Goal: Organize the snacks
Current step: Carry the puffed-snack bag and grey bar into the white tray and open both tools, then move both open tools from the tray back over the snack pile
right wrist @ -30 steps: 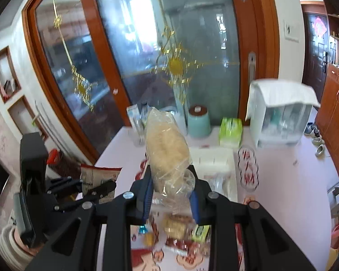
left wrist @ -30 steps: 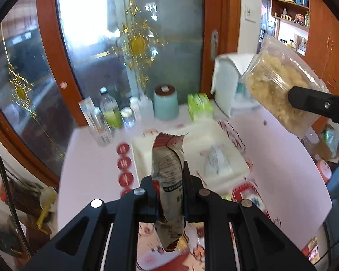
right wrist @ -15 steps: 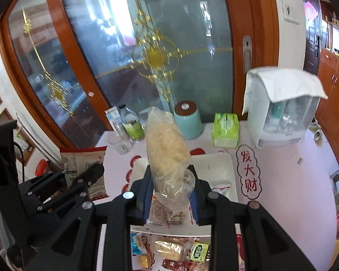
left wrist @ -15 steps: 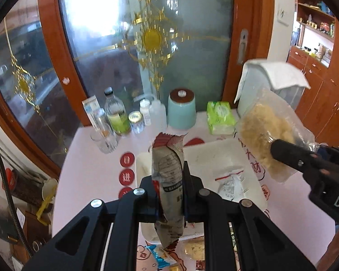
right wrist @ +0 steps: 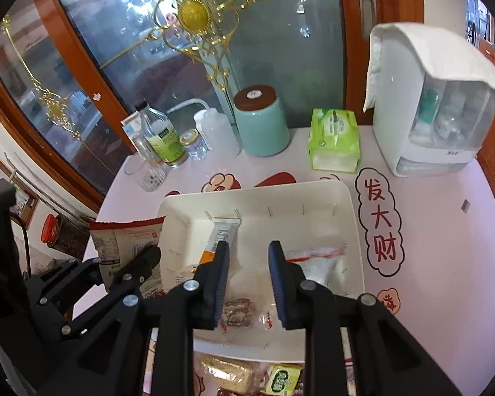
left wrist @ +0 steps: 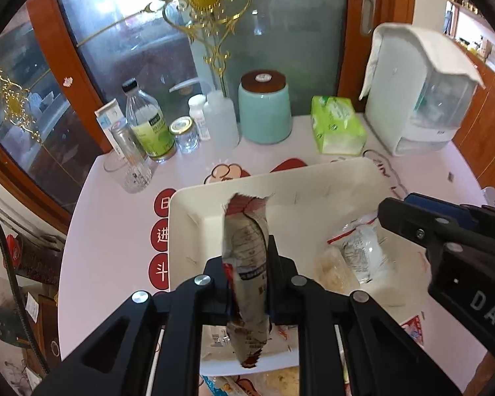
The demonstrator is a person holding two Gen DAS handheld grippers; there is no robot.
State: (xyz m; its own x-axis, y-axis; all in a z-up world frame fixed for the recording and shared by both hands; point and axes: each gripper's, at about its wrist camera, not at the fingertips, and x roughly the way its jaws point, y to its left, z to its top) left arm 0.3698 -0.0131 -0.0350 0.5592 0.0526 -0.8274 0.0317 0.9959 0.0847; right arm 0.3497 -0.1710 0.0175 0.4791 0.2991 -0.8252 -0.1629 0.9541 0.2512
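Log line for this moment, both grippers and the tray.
left gripper: shut on snack packet over white tray | right gripper: open, empty, over tray | clear bag: in tray

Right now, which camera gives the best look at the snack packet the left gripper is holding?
The right wrist view: it shows the snack packet broadside, printed face and red top edge visible, in the left gripper. The left wrist view shows it edge-on, clamped between the jaws over the white tray.
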